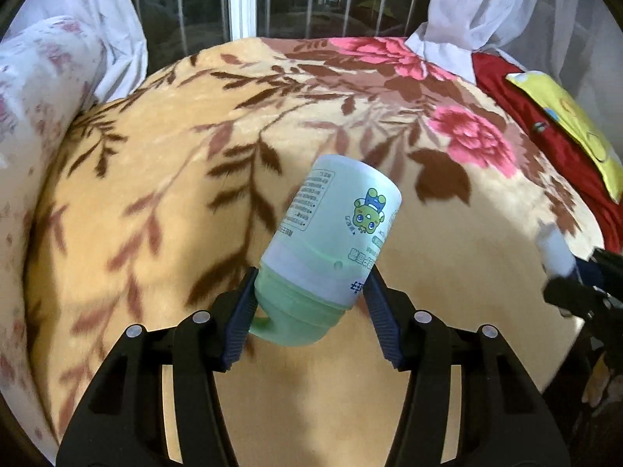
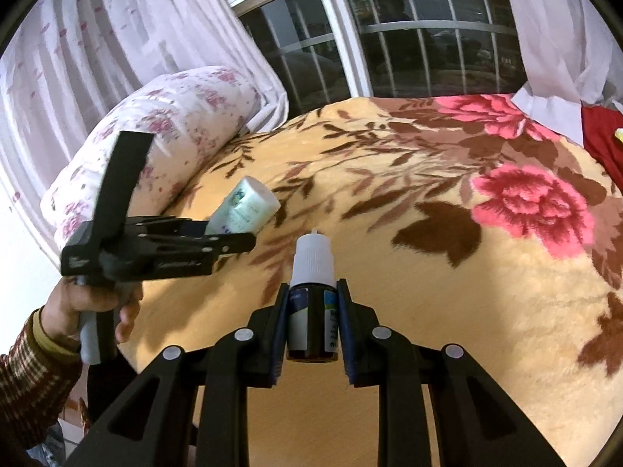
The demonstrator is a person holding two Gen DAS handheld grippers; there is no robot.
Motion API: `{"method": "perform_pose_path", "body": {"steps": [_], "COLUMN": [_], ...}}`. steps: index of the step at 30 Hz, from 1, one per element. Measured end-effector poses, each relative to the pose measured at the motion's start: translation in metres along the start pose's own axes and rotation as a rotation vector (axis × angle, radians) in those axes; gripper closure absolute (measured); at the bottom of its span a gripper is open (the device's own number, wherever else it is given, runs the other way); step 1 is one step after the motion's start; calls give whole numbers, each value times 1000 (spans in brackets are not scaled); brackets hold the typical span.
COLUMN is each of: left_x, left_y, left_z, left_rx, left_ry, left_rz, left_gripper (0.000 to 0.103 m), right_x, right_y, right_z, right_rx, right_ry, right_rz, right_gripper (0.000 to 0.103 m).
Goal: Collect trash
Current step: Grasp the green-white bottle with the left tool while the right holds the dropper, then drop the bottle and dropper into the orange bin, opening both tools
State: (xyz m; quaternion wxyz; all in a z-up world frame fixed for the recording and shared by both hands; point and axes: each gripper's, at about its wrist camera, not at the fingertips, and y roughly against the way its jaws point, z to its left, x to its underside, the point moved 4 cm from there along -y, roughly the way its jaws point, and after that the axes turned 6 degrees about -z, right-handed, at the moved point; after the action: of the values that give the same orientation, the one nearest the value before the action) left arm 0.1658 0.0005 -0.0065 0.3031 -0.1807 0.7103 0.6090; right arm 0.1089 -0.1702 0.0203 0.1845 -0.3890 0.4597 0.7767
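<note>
My left gripper [image 1: 311, 295] is shut on a pale green plastic bottle [image 1: 331, 233] with a cartoon label, held upside down by its green cap end above the bed. The same bottle [image 2: 245, 208] and the left gripper [image 2: 218, 233] show at the left of the right wrist view. My right gripper [image 2: 313, 311] is shut on a small dark dropper bottle [image 2: 312, 295] with a white cap, upright between the pads. The dropper bottle's white cap [image 1: 555, 251] and the right gripper [image 1: 576, 292] appear at the right edge of the left wrist view.
A yellow blanket with brown leaves and pink flowers [image 1: 233, 136] covers the bed. A rolled floral quilt [image 2: 155, 140] lies at the left. Red cloth [image 1: 545, 128] with a yellow item [image 1: 576, 124] lies at the right. A barred window [image 2: 409, 39] and white curtains [image 1: 486, 0] stand behind.
</note>
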Motion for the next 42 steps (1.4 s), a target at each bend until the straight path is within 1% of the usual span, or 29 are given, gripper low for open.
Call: {"method": "perform_pose_path", "body": {"steps": [7, 12, 14, 17, 19, 23, 27, 30, 32, 34, 35, 38, 39, 40, 42], "left_x": [45, 97, 118, 157, 179, 223, 253, 267, 273, 277, 280, 281, 281, 280, 273], "left_y": [55, 85, 90, 94, 94, 85, 71, 64, 61, 59, 58, 59, 60, 62, 69], "left_z": [-12, -21, -25, -34, -40, -54, -63, -67, -67, -67, -67, -68, -67, -67, -67], "left_rx": [21, 48, 70, 98, 123, 168, 183, 183, 190, 191, 187, 190, 182, 172, 157], "left_ry": [-29, -64, -66, -90, -96, -98, -102, -105, -97, -90, -90, -84, -85, -86, -84], "left_rz": [-22, 17, 48, 118, 161, 260, 331, 364, 385, 397, 405, 404, 394, 381, 328], "left_gripper": [50, 50, 50, 50, 50, 50, 50, 50, 50, 48, 48, 46, 42, 39, 37], "right_x": [23, 57, 78, 112, 137, 180, 207, 224, 231, 237, 239, 239, 238, 235, 226], "right_y": [26, 49, 55, 54, 48, 32, 17, 6, 1, -3, -4, -5, -4, -2, 5], "right_z": [35, 62, 71, 79, 81, 84, 85, 85, 85, 84, 84, 83, 82, 81, 83], "right_rx": [-22, -65, -91, -108, -130, -139, -131, -116, -117, -104, -92, -94, -91, -88, -108], "right_ry": [50, 82, 79, 81, 56, 37, 29, 38, 34, 33, 36, 37, 35, 38, 52], "right_rz": [23, 79, 120, 201, 266, 383, 455, 503, 528, 550, 551, 564, 558, 545, 495], "right_gripper": [80, 80, 80, 80, 80, 80, 80, 79, 73, 46, 39, 31, 22, 20, 20]}}
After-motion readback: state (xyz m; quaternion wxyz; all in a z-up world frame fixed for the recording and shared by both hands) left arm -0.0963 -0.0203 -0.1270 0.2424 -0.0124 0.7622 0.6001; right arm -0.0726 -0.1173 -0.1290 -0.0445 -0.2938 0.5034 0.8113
